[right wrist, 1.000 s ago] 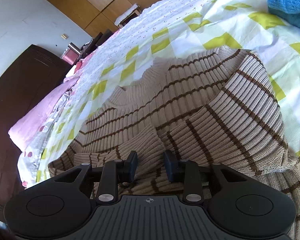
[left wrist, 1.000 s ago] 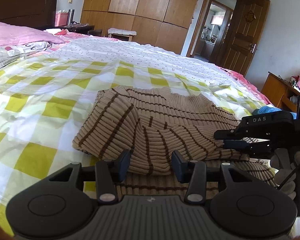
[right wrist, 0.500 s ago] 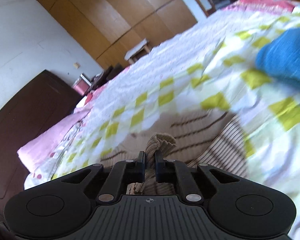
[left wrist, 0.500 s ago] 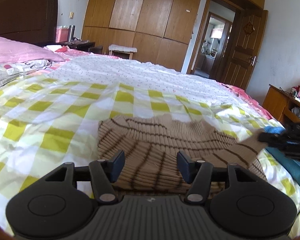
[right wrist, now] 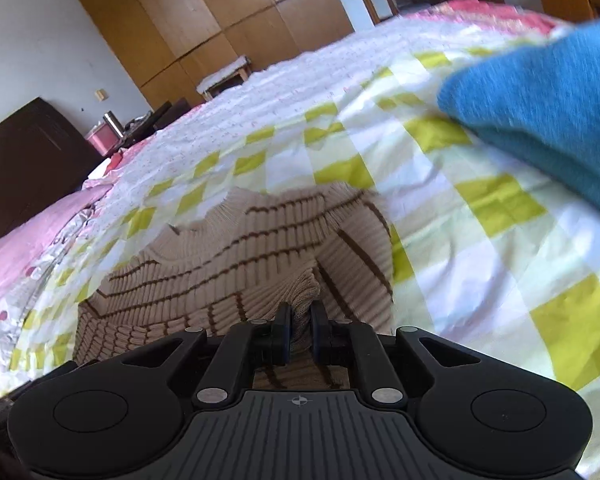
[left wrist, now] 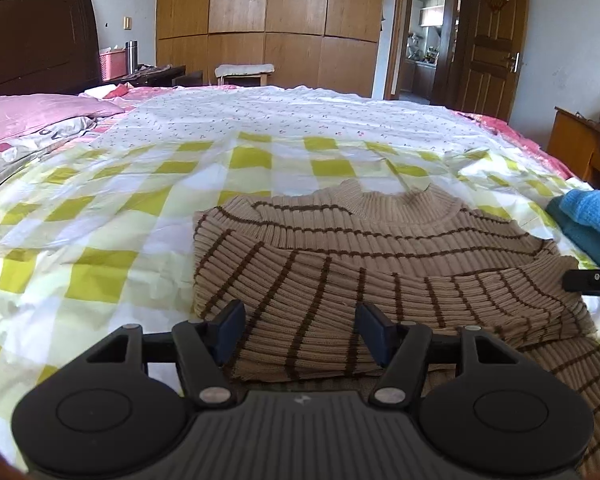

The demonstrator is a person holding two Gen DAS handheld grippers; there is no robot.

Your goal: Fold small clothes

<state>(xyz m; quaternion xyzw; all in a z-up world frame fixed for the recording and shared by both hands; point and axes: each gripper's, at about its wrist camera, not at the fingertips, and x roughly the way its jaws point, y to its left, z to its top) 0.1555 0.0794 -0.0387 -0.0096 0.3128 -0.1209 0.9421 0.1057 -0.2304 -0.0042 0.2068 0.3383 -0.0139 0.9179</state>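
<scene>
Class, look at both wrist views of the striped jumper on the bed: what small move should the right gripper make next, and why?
Probably carry the pinched sleeve inward across the body. The right gripper grips a bunched fold of the striped jumper, though its jaws are easing apart, so first firm the pinch. The left gripper stands open above the folded left side.

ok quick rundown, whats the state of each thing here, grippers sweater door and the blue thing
left gripper: open, nothing pinched, over the sweater
right gripper: jaws opening, sweater fabric between them
striped sweater: partly folded on the bed, sleeve laid across
blue knit: lying beside the sweater, apart
door: open
</scene>
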